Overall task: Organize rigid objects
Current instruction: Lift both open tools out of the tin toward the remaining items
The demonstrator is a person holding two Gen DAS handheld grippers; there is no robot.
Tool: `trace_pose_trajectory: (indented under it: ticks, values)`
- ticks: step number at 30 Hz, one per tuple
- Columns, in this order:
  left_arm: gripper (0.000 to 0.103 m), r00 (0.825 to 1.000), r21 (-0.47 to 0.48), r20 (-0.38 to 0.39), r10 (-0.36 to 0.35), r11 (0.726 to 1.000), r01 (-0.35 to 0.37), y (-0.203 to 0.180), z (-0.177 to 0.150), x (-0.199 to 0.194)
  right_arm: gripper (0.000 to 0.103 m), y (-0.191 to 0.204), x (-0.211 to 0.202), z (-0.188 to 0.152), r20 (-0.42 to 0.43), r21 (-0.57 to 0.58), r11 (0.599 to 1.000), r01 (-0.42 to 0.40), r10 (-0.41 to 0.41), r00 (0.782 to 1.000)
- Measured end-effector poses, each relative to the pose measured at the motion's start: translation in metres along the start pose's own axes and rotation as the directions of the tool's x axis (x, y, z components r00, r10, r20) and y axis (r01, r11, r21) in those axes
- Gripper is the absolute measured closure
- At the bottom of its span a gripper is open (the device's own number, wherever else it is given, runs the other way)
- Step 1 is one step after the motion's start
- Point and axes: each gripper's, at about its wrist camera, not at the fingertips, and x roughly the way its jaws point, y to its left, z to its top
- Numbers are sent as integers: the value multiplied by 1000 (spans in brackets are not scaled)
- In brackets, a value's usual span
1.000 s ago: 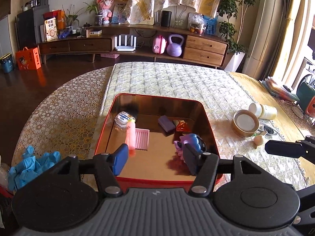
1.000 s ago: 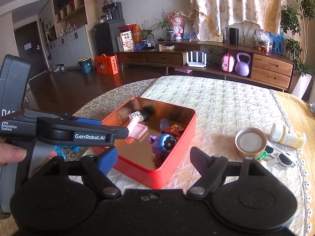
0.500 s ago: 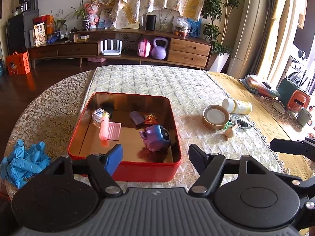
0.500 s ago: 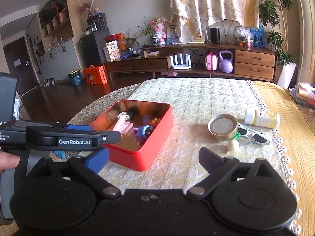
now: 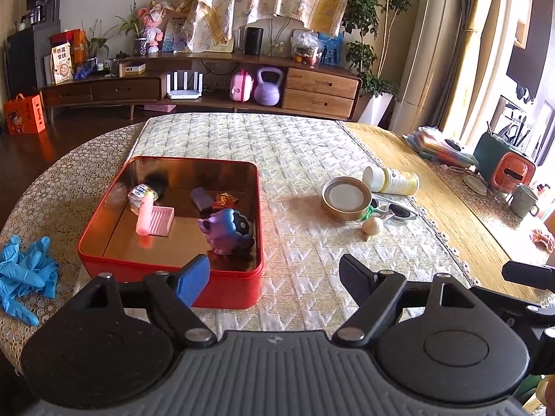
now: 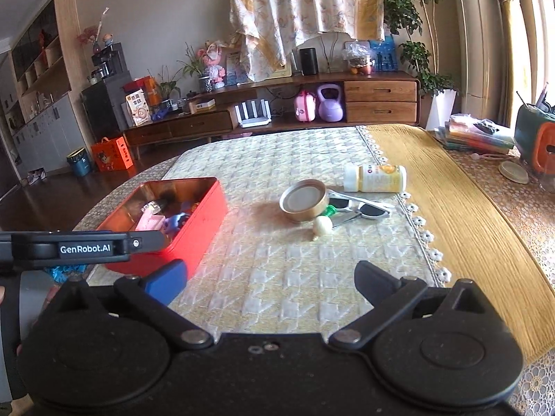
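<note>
Blue gloves [image 5: 26,270] plain from left wrist only

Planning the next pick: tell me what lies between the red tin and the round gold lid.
Only bare quilted cloth separates the red tin from the gold lid, clearest in the left wrist view.

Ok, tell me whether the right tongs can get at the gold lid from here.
Probably yes: the right tongs are opening, nothing between them, and only bare tablecloth lies ahead of the gold lid.

Red tin [image 5: 222,286] holding purple toy [image 5: 227,230], pink comb [image 5: 161,220]; gold lid [image 5: 347,199], bottle [image 5: 393,182], sunglasses [image 5: 399,209], perhaps garlic [image 5: 373,225] beside
</note>
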Motion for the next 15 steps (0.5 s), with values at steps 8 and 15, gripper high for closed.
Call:
trace_pose_trajectory:
  ticks: [8,15]
  values:
    - [20,1000,28,-12,-24,999,24,-33,-1,14,0,-26,-8,-12,-8,-29,1000,-2,1,1000]
    - [20,997,43,-39,-65,997,67,-56,9,36,0,-42,-3,-17,-18,-42,999,13,-14,1000]
